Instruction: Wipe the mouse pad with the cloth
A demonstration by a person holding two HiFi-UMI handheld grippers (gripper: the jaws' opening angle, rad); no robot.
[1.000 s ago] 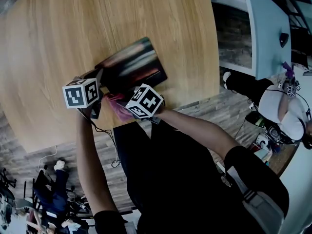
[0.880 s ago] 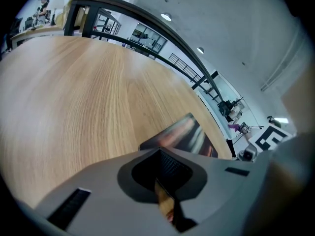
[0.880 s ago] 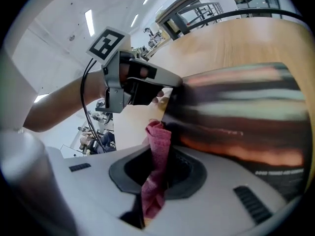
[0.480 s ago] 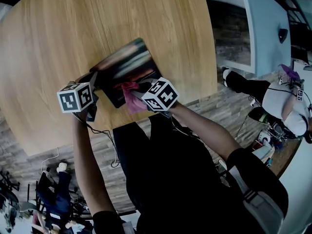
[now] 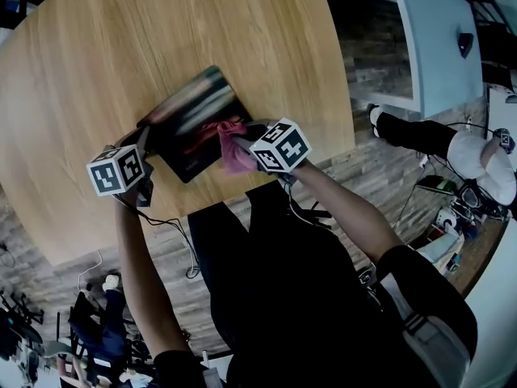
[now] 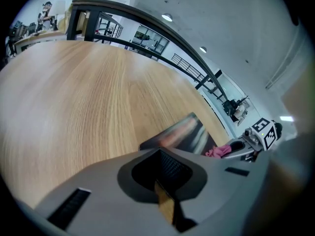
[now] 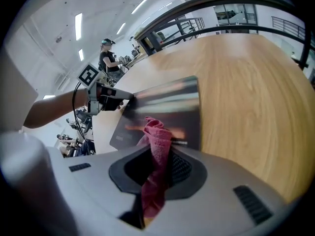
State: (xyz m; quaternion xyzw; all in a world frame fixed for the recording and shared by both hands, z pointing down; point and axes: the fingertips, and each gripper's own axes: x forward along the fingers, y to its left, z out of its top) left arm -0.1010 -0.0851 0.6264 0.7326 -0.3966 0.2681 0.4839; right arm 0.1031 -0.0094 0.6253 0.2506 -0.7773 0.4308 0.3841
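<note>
Pink cloth [image 5: 229, 140], clamped in the right gripper [image 7: 160, 166], presses mid-surface on the dark mouse pad [image 5: 182, 115]. The left gripper [image 6: 160, 163] jaws pinch its corner. Wiping judged partway, far end outstanding

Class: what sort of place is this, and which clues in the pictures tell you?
Probably an open-plan office or lab: a large curved-edged light-wood table, long ceiling strip lights, a person standing by cluttered desks, and a black metal railing.
</note>
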